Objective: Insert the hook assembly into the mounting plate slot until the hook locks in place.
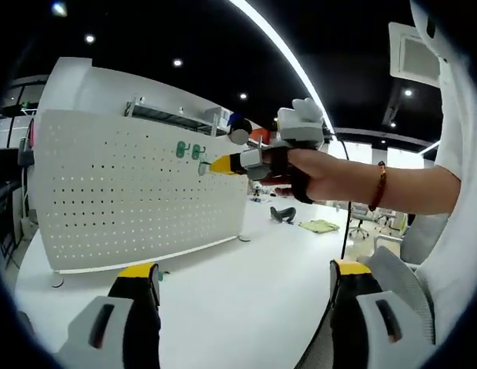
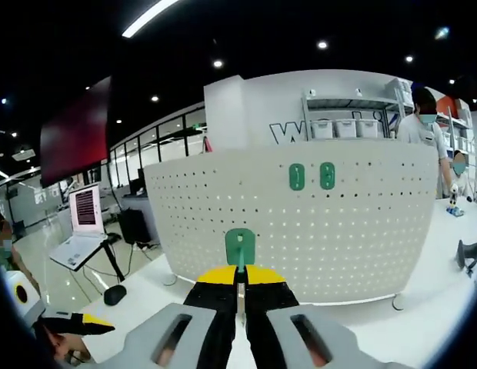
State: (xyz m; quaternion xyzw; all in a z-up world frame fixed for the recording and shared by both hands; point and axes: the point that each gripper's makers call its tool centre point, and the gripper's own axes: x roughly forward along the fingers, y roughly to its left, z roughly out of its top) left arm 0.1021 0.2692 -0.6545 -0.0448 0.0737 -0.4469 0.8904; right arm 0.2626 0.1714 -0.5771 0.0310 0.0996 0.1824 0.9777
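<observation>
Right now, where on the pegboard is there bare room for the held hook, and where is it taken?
Bare holes lie below and left of the two mounted hooks on the pegboard. The right gripper holds the green hook under them.

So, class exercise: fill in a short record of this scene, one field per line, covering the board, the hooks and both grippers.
Board: white pegboard, upright on a white table
Hooks mounted: two green hooks, side by side, upper part of board
Hook in hand: green hook, upright, short of the board
Right gripper: shut on green hook
Left gripper: open, holding nothing, low over the table
</observation>
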